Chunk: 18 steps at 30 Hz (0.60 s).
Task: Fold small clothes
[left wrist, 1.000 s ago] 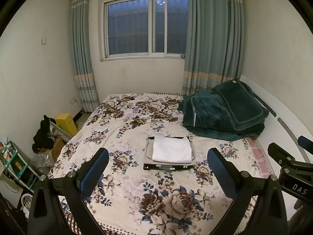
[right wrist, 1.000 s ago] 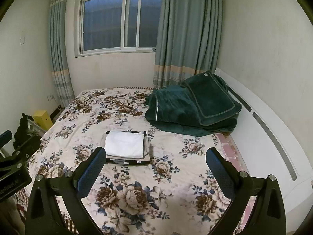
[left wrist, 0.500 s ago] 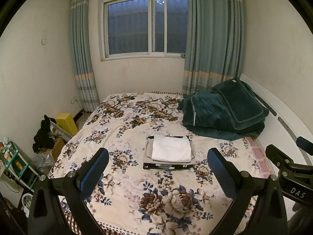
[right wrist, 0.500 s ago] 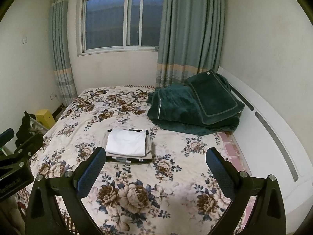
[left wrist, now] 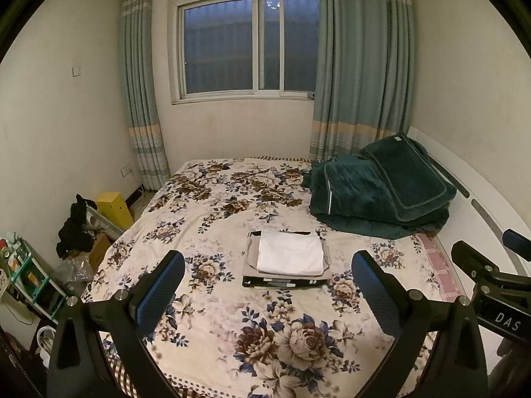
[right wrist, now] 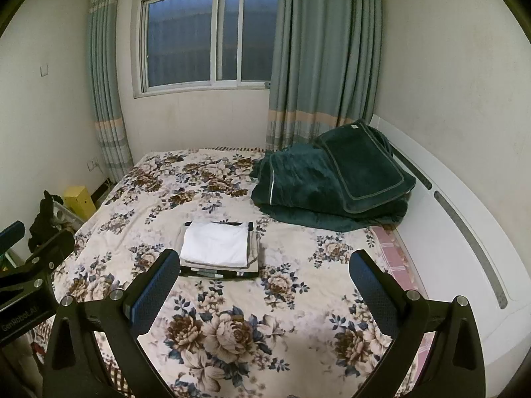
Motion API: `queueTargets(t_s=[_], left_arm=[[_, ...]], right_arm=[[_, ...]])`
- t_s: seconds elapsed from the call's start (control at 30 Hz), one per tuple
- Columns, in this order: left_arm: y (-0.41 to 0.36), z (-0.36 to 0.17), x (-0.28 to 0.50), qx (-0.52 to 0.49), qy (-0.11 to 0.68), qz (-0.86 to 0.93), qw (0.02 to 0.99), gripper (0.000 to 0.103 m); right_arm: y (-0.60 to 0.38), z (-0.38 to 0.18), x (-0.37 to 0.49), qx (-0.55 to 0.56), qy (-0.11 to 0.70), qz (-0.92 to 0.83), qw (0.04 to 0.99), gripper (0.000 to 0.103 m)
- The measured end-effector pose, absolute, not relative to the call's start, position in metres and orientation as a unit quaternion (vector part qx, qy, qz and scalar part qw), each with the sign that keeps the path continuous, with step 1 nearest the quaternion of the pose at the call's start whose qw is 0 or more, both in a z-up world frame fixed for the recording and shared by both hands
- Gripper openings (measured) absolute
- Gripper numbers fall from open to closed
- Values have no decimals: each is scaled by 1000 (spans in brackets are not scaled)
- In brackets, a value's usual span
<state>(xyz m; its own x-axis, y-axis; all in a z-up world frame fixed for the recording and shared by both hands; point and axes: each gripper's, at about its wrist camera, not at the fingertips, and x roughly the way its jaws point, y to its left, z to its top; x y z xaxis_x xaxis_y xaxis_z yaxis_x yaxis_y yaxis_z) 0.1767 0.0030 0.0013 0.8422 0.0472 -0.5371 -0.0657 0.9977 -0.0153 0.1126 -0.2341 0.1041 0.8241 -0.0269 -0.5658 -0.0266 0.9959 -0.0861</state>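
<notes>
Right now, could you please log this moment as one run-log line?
left gripper: open, empty | right gripper: open, empty | folded clothes stack: white piece on top, on bed | contact: none

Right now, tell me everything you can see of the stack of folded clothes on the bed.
The neat stack of folded small clothes lies flat near the middle of the floral-print bedspread. On top sits a white soft-looking folded garment, a smooth rectangle. Under it is a beige or grey folded piece, showing at the edges. At the bottom is a black garment with pale markings along its near edge. Nothing touches the stack but the bedspread; both claws are apart from it.
</notes>
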Motion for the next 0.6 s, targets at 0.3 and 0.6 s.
queueTargets(t_s=[0.3,0.6], left_arm=[[3,2,176,-16,279,29,960,103],[-2,6,174,-13,275,35,961,103]], right_arm=[[-235,103,111,-43,297,-1,954,103],[-236,102,107,-42,296,-4,954,103]])
